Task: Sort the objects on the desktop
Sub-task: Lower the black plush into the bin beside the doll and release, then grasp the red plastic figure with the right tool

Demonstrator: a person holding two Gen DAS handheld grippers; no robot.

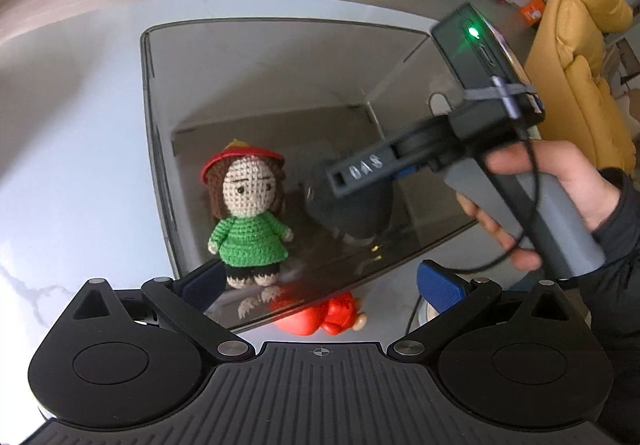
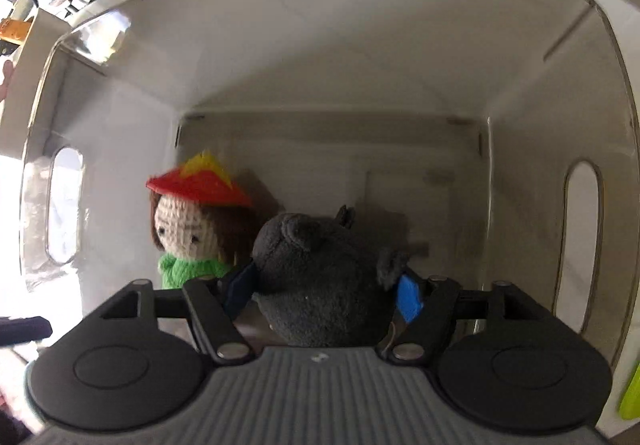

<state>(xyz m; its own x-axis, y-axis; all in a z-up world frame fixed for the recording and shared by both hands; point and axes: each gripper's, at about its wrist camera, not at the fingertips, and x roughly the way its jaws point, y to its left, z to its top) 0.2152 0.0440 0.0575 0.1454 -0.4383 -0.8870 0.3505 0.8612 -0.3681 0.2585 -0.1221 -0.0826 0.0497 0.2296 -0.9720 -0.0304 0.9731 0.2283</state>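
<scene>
One crocheted doll (image 2: 192, 229) is already placed inside the clear box (image 1: 160, 133), and a dark plush toy (image 2: 320, 281) is lowered beside it between the widely spread jaws of the right gripper (image 2: 324, 291); whether the pads press on it cannot be told. The left gripper (image 1: 320, 281) is held open and empty. A red toy (image 1: 316, 313) is left on the pale marble-like table (image 1: 72, 149). A yellow chair (image 1: 580, 65) is seen behind.

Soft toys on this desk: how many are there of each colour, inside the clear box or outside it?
Green-dressed crochet doll with a red hat, inside the clear box: 1
Dark grey plush, inside the box between the right tool's fingers: 1
Red toy, lying outside the box by its near edge: 1
Total: 3
</scene>
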